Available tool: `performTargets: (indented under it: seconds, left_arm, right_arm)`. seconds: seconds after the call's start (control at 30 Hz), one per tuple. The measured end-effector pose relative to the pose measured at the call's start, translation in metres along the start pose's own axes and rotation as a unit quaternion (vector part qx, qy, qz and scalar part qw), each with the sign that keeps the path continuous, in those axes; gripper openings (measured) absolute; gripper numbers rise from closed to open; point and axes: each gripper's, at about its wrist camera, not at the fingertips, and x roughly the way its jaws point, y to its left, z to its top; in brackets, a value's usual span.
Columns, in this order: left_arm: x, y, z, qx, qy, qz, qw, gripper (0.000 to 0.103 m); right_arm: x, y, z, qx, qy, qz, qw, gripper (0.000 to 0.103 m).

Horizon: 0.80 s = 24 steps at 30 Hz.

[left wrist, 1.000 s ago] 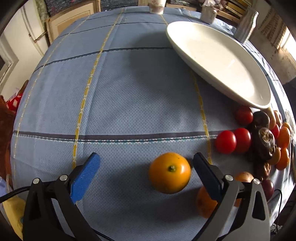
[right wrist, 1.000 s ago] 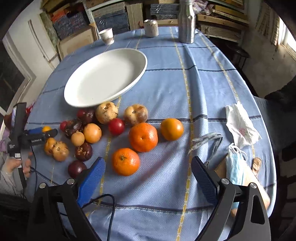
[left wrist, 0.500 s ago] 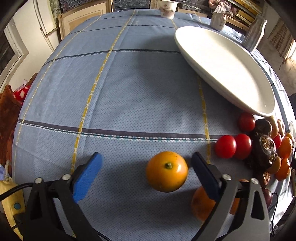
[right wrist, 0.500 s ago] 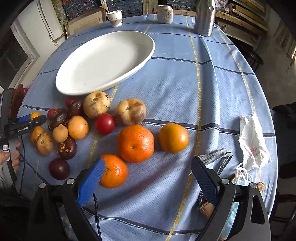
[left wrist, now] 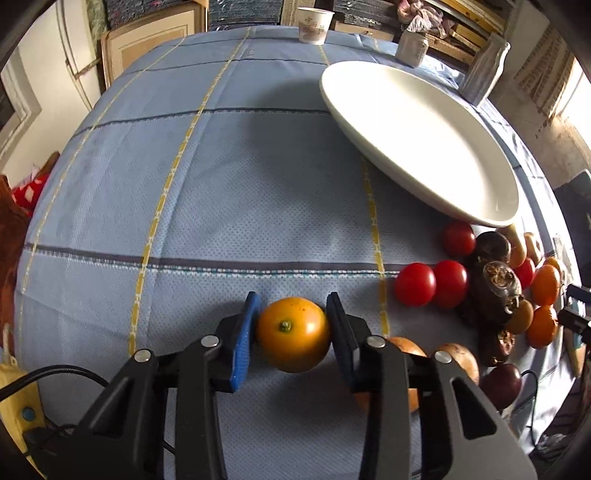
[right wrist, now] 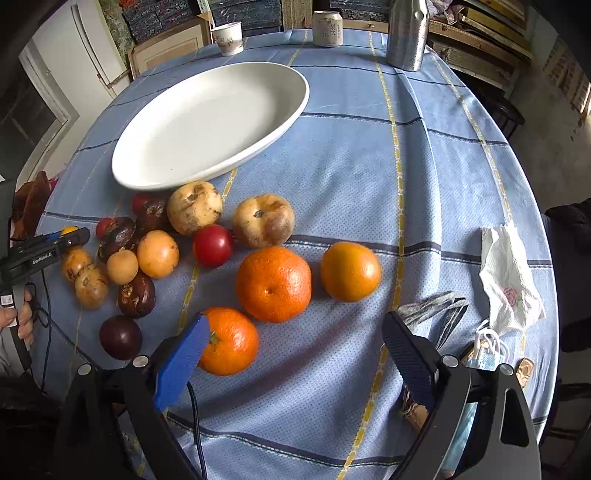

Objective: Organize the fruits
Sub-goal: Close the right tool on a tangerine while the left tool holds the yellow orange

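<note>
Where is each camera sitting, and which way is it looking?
Left wrist: it sits on the left gripper, looking low along its fingers across the table at the yellow-orange fruit pinched between its blue pads; only gripper parts show.
Right wrist: it sits on the right gripper, looking down from higher up at the fruit pile; its open fingers show, and the person's hand holding the left gripper is at the left edge.
Shared: both see the white plate, the paper cup and the blue tablecloth.

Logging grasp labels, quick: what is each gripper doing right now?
Left gripper: shut on the yellow-orange fruit.
Right gripper: open, holding nothing.
</note>
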Motion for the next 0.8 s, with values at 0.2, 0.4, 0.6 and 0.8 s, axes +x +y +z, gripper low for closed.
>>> performTargets:
  seconds: [0.2,0.4,0.6,0.8]
  left_arm:
    - [-0.005,0.004,-0.010,-0.012,0.000,-0.006,0.9999,0.037]
    - [-0.012,0.014,-0.016,-0.031,0.000,-0.006,0.9995,0.037]
    - [-0.025,0.023,-0.021,-0.045,-0.010,-0.006,0.9989,0.037]
    - [-0.040,0.030,-0.024,-0.044,-0.020,-0.001,0.9988,0.037]
  right_arm:
    - [-0.003,-0.013,-0.016,0.013,-0.012,0.027,0.999,0.095]
    - [-0.012,-0.002,-0.018,-0.005,-0.026,0.075,0.997,0.095]
    - [0.009,0.029,-0.013,-0.052,0.002,0.082,0.995,0.085]
    - [0.031,0.038,0.000,-0.048,0.015,0.091,0.995,0.061]
